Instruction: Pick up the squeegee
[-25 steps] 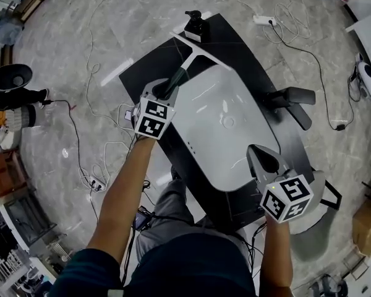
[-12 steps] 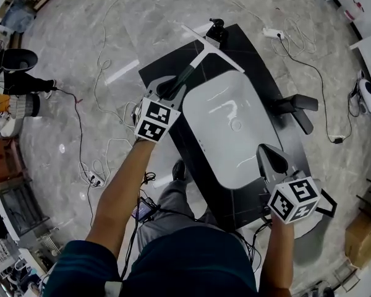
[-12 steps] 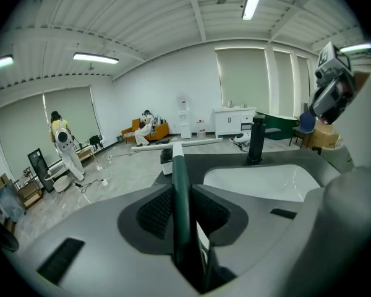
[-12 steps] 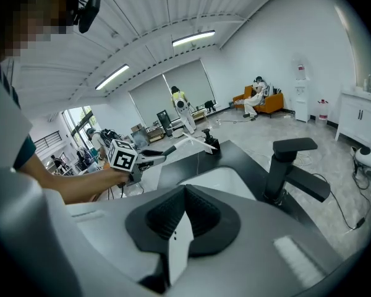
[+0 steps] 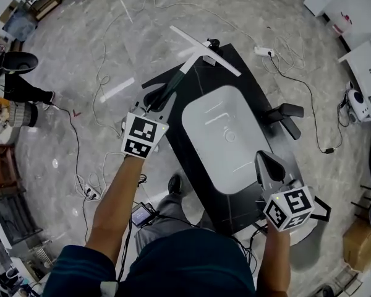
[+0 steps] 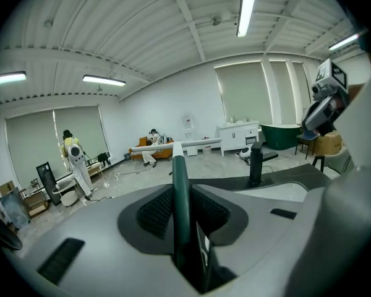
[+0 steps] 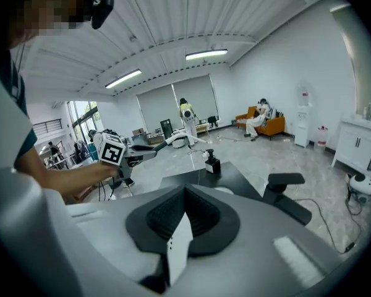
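The squeegee has a dark green handle (image 5: 180, 74) and a long white blade (image 5: 204, 49). In the head view it hangs in the air over the far left corner of the black table (image 5: 250, 79). My left gripper (image 5: 159, 96) is shut on the handle's near end. In the left gripper view the handle (image 6: 179, 190) runs straight out between the pads, and the blade (image 6: 176, 145) lies crosswise at its far end. My right gripper (image 5: 266, 158) hovers over the table's near right side, shut and holding nothing. In the right gripper view a small white tab shows at the right gripper's (image 7: 185, 197) closed pads.
A white sink basin (image 5: 226, 159) is set into the table. A black faucet (image 5: 212, 43) stands at the far edge and a black arm (image 5: 289, 114) sticks out on the right. Cables and a power strip (image 5: 264, 51) lie on the marble floor. People stand far across the room.
Both grippers have risen. The left one has lifted the squeegee off the basin's far edge, and its blade now hangs beyond the table corner. The right gripper stays shut and empty.
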The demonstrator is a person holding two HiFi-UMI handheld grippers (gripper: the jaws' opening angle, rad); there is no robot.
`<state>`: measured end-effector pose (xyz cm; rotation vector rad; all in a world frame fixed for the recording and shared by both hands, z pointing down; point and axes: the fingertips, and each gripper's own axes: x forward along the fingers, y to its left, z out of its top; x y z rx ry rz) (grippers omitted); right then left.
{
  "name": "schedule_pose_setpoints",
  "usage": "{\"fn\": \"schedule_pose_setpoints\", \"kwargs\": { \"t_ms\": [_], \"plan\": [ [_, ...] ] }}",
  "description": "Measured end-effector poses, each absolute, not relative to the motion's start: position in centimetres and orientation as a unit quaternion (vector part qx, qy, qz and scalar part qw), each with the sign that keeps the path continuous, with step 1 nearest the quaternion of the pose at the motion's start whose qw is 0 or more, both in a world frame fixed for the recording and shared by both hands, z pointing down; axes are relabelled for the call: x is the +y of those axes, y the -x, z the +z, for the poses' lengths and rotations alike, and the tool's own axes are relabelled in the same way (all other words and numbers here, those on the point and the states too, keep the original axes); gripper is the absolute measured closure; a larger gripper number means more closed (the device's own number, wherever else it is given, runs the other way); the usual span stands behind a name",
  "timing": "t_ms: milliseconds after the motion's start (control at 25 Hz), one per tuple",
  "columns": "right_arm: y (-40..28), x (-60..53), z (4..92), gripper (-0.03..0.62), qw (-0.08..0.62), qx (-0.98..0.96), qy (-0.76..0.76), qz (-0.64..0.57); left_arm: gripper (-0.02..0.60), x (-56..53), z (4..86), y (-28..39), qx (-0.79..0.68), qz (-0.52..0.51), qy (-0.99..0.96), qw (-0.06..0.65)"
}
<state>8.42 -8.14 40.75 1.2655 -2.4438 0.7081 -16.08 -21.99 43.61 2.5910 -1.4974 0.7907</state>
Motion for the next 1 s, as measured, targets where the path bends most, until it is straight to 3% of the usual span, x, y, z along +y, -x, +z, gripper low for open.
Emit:
{"fn": "schedule_pose_setpoints", "kwargs": {
  "t_ms": [1000],
  "plan": [
    [-11.5, -4.1, 35.5, 0.586, 0.125, -0.835, -0.488, 0.222, 0.489, -18.4, 38.4, 16.9, -0.498, 0.236, -0.834, 0.011]
  ]
}}
